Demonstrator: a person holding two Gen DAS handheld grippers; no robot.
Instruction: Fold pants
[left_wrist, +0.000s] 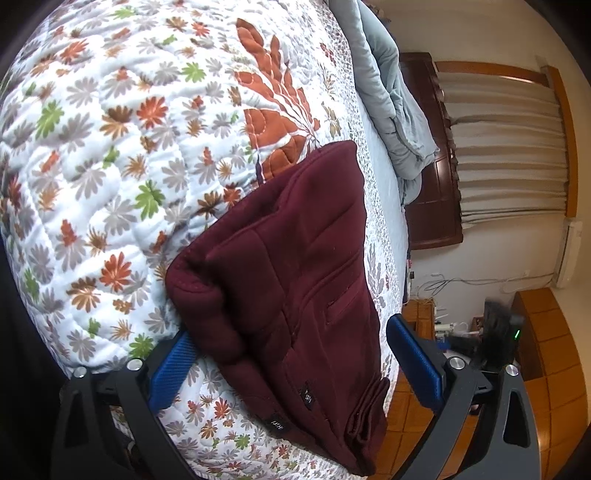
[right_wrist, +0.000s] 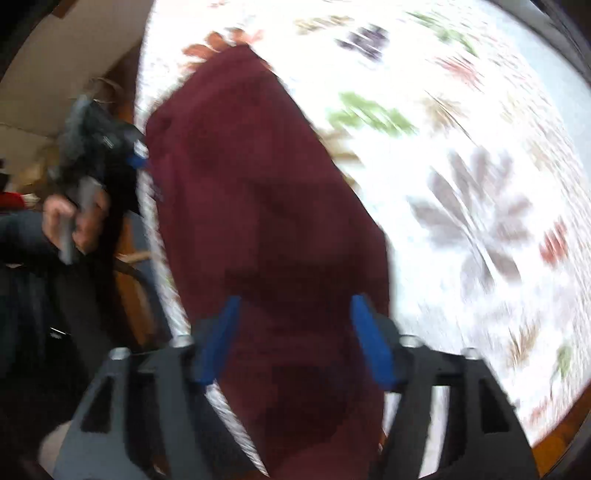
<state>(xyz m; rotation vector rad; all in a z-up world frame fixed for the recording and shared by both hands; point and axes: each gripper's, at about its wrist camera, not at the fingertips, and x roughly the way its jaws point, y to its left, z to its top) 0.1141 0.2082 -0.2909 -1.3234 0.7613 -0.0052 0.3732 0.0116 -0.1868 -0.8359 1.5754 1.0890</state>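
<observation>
The maroon pants (left_wrist: 288, 280) lie folded in a compact stack on the floral quilt (left_wrist: 110, 147), near the bed's edge. My left gripper (left_wrist: 291, 354) is open, its blue fingers (left_wrist: 173, 365) spread on either side of the stack's near end, holding nothing. In the blurred right wrist view the pants (right_wrist: 258, 206) stretch away from me. My right gripper (right_wrist: 295, 336) is open over their near end, with a blue finger (right_wrist: 373, 343) at each side. The left gripper and the hand holding it show at the pants' far left edge (right_wrist: 107, 155).
A grey-blue folded blanket (left_wrist: 391, 96) lies at the far side of the bed. Beyond the bed edge are a wooden floor (left_wrist: 554, 369), a dark wooden cabinet (left_wrist: 436, 155), curtains (left_wrist: 509, 147) and cables on the floor.
</observation>
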